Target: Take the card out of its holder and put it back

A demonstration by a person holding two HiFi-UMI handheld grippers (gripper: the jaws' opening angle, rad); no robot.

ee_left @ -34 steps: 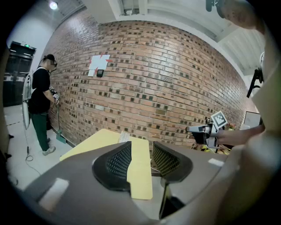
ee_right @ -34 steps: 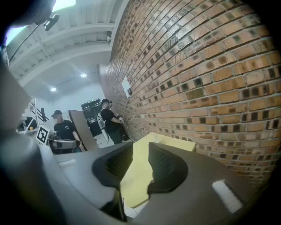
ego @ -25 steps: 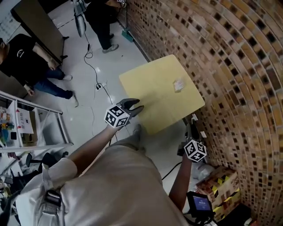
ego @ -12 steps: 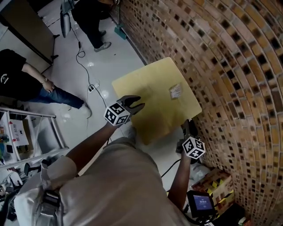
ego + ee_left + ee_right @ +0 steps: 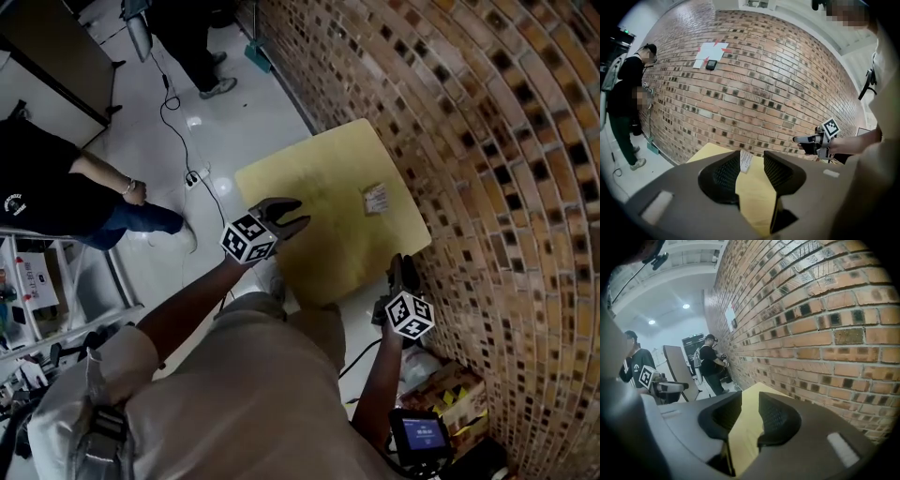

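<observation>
Head view: card holder [image 5: 376, 198] lies on the table [image 5: 309, 187]; left gripper [image 5: 296, 214] and right gripper [image 5: 402, 264] fingers apart, empty.

The left forearm [image 5: 183, 314] stretches forward, carrying the left gripper [image 5: 298, 213], which tips slightly downward. Its 2 jaws stand apart with nothing between them. The right forearm [image 5: 373, 394] is held closer to the body. The right gripper [image 5: 405, 262] also angles a little down, its 2 jaws parted and empty. The 2 grippers are well apart.
</observation>
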